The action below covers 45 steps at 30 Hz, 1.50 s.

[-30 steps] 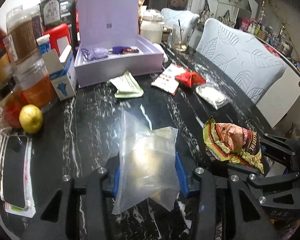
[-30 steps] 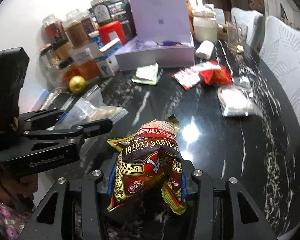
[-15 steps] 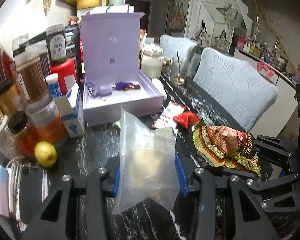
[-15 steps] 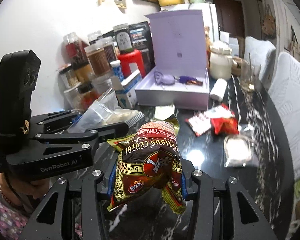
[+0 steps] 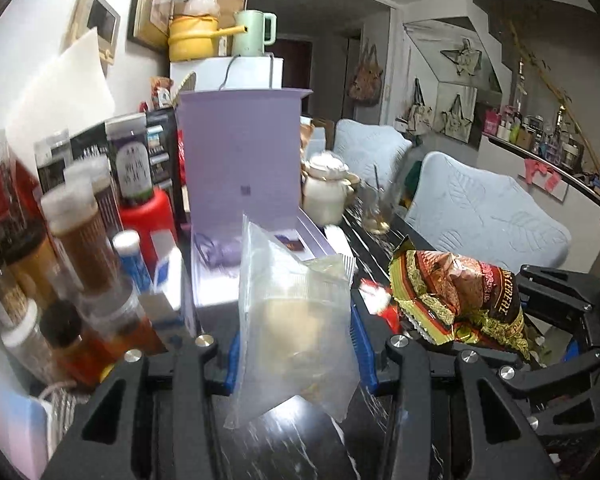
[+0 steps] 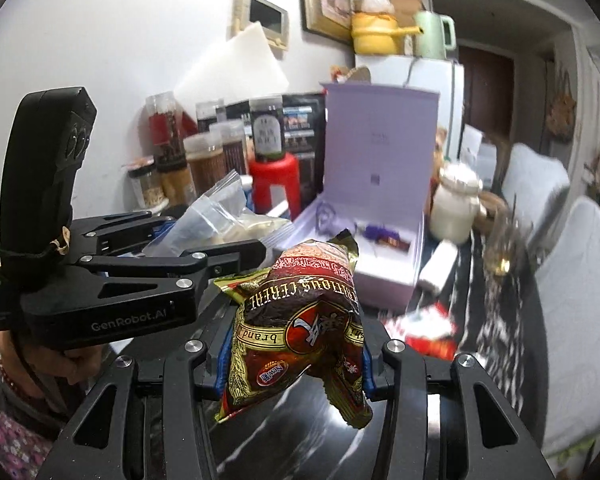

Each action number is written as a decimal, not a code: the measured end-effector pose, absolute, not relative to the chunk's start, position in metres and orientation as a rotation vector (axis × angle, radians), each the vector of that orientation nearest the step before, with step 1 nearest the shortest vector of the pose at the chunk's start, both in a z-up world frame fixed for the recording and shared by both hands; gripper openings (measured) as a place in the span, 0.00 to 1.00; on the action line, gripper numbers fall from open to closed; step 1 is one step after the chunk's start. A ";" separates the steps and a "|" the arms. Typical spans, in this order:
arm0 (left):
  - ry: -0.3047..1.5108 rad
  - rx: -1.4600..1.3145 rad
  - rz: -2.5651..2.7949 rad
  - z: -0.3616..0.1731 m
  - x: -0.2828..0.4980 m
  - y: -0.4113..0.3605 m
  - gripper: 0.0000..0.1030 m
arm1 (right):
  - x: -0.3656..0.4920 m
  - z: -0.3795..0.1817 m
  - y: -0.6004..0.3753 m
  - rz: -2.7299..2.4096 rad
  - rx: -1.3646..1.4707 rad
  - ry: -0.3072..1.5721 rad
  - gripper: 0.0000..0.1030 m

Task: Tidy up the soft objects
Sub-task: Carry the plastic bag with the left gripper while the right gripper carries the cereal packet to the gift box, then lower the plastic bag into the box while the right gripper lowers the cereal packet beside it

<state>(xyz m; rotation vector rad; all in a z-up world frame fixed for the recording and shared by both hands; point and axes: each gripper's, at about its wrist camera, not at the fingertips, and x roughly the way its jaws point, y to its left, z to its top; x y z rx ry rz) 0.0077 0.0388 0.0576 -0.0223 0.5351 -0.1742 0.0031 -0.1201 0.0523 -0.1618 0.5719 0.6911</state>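
Observation:
My left gripper (image 5: 296, 354) is shut on a clear plastic bag (image 5: 292, 320) with a pale soft lump inside, held above the black marble table. My right gripper (image 6: 292, 364) is shut on a red and gold cereal packet (image 6: 300, 320), also lifted. The packet also shows at the right of the left wrist view (image 5: 456, 296), and the clear bag at the left of the right wrist view (image 6: 224, 220). An open lilac box (image 5: 244, 216) with its lid upright stands ahead, with a few small purple items inside; it also shows in the right wrist view (image 6: 380, 208).
Jars and bottles (image 5: 76, 236), a red container (image 5: 152, 216) and a blue and white carton (image 5: 166, 292) crowd the left side. A white jar (image 5: 324, 192) and a glass (image 5: 376, 208) stand right of the box. Red snack packets (image 6: 428, 328) lie on the table. Padded chairs (image 5: 488, 216) line the right.
Both grippers have risen and tilted up with their loads and moved closer to the lilac box. The table top has dropped out of view.

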 end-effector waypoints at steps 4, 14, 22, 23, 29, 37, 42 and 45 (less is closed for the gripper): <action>0.510 -0.022 -0.150 0.067 0.027 0.046 0.43 | 0.021 0.061 -0.112 0.714 -0.183 0.540 0.45; 0.450 -0.042 -0.112 0.084 0.086 0.061 0.43 | 0.083 0.076 -0.103 0.711 -0.151 0.501 0.45; 0.417 -0.071 -0.077 0.092 0.142 0.071 0.43 | 0.141 0.084 -0.102 0.661 -0.131 0.478 0.45; 0.415 -0.076 -0.071 0.092 0.149 0.073 0.43 | 0.148 0.085 -0.101 0.656 -0.127 0.472 0.45; 0.428 -0.104 -0.040 0.086 0.188 0.079 0.43 | 0.189 0.086 -0.099 0.638 -0.102 0.464 0.45; 0.481 -0.097 -0.010 0.064 0.231 0.080 0.43 | 0.238 0.073 -0.088 0.642 -0.059 0.490 0.45; 0.521 -0.064 0.007 0.049 0.250 0.076 0.42 | 0.264 0.054 -0.081 0.636 -0.063 0.522 0.45; 0.565 -0.054 0.026 0.035 0.261 0.078 0.43 | 0.275 0.042 -0.081 0.631 -0.058 0.547 0.45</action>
